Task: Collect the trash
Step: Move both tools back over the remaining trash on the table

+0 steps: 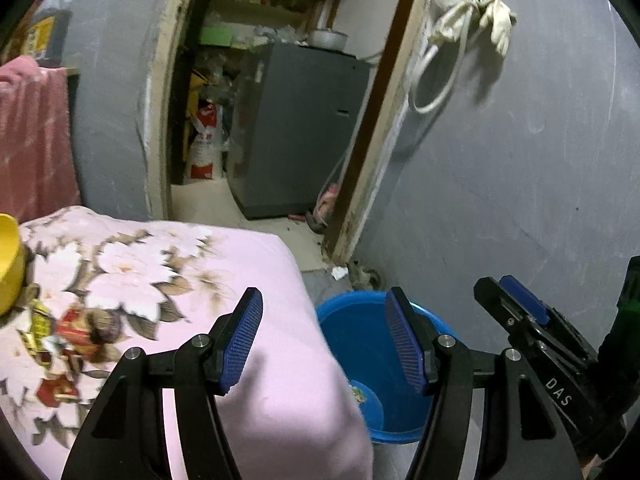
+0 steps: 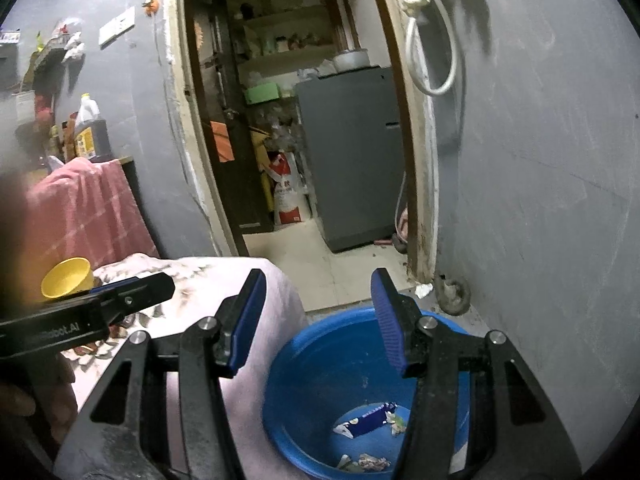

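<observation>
Looking along the left wrist view, the left hand-held gripper (image 1: 323,340) stands wide apart with nothing between its blue pads, poised over the edge of a pink floral blanket (image 1: 168,280) and the rim of a blue basin (image 1: 352,320) on the floor. A scrap of trash (image 1: 359,394) lies at the basin's bottom. Red and gold wrappers (image 1: 68,336) lie on the blanket near a yellow bowl (image 1: 10,264). The right hand-held gripper (image 1: 516,300) shows at the right edge; I cannot tell its opening from here.

From the right wrist view, the right hand-held gripper (image 2: 318,320) is spread wide and empty above the blue basin (image 2: 320,360). Inside lie a blue wrapper (image 2: 370,418) and crumpled scraps (image 2: 368,462). The left hand-held gripper (image 2: 132,292) reaches in from the left, beside the yellow bowl (image 2: 66,278).
</observation>
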`<move>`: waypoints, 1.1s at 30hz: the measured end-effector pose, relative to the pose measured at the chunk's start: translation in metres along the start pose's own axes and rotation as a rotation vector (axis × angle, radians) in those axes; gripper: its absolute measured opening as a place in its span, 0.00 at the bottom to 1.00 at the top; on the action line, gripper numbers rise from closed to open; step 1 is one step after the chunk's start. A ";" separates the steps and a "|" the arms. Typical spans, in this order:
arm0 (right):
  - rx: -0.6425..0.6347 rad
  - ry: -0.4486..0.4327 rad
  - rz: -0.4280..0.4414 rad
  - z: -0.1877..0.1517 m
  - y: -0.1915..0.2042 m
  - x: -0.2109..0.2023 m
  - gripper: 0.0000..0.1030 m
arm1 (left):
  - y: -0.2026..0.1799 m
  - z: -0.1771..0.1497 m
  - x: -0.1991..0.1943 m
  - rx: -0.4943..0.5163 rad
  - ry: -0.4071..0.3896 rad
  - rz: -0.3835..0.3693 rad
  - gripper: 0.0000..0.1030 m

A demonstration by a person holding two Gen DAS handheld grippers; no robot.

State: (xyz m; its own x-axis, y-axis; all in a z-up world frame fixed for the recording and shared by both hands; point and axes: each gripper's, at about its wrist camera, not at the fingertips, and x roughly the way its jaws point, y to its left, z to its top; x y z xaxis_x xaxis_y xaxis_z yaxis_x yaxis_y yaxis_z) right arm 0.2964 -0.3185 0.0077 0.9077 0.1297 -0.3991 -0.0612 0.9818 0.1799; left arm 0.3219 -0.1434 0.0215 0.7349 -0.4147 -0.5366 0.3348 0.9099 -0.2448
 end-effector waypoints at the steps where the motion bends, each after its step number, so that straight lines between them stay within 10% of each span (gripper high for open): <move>1: -0.004 -0.008 0.006 0.002 0.007 -0.003 0.60 | 0.003 0.001 -0.005 -0.003 -0.010 0.006 0.56; 9: -0.045 -0.057 0.054 0.012 0.060 -0.018 0.66 | 0.041 0.005 -0.065 -0.030 -0.112 0.088 0.57; 23: -0.126 -0.158 0.171 0.010 0.160 -0.037 0.99 | 0.118 -0.021 -0.165 -0.085 -0.335 0.318 0.95; 33: -0.165 -0.207 0.253 -0.003 0.209 -0.040 1.00 | 0.149 -0.055 -0.207 -0.064 -0.435 0.428 0.97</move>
State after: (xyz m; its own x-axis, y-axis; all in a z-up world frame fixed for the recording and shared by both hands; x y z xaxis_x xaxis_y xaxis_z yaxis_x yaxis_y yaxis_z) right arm 0.2458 -0.1176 0.0589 0.9191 0.3569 -0.1668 -0.3451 0.9337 0.0957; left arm 0.1875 0.0777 0.0515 0.9741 0.0379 -0.2227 -0.0696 0.9883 -0.1360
